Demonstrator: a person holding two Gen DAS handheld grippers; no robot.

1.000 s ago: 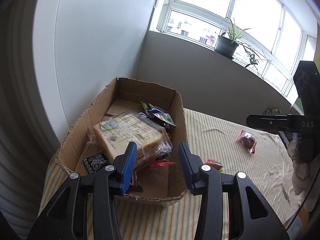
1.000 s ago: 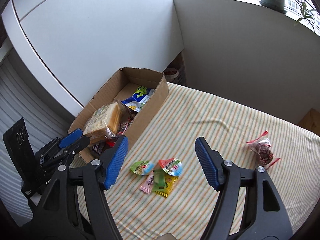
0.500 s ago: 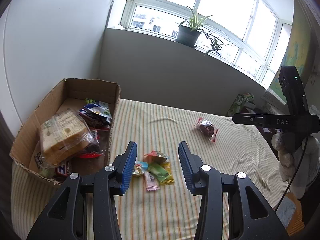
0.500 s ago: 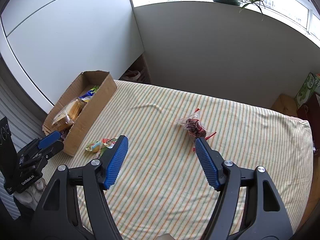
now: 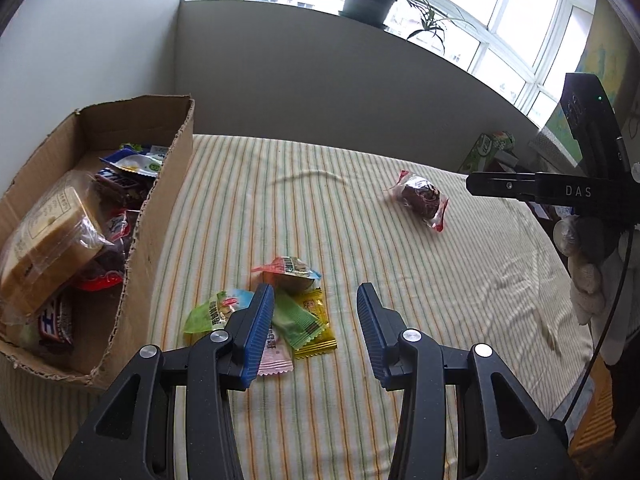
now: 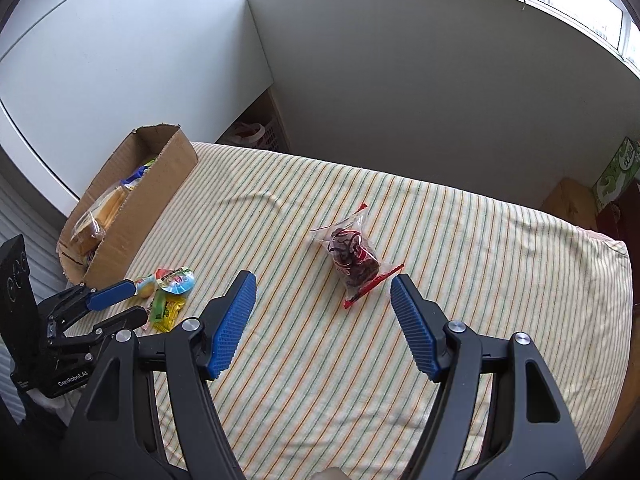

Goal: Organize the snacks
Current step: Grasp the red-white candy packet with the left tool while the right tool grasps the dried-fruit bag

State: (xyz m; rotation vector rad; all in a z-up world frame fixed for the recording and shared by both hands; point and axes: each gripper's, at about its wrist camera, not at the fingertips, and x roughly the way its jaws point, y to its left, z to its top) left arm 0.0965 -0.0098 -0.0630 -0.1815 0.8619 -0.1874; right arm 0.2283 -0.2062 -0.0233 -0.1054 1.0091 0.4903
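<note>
A: Where are the snacks?
B: 1 clear packet of dark snacks (image 6: 354, 258) lies ahead of the empty, spread right gripper (image 6: 323, 314); small packets (image 5: 280, 312) lie under the empty, parted left gripper (image 5: 315, 334), beside the cardboard box (image 5: 160, 216).
A: Advice?
B: Straddle 1 packet squarely.

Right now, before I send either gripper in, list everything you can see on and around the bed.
cardboard box: one, brown, open-topped, at the bed's left edge
bread loaf: one, tan in clear wrap, inside the box
other packets in the box: several, blue, red and dark, count unclear
small snack packets: about five, green, yellow, pink, red-topped, piled beside the box
clear bag: one, dark red contents, red trim, alone mid-bed
striped sheet: one, cream with green and orange lines
potted plants: two, green, on the windowsill
green carton: one, beyond the bed's far corner
left gripper: open, above the pile
right gripper: open, near the clear bag
gloved hand: white, holding the right gripper
</note>
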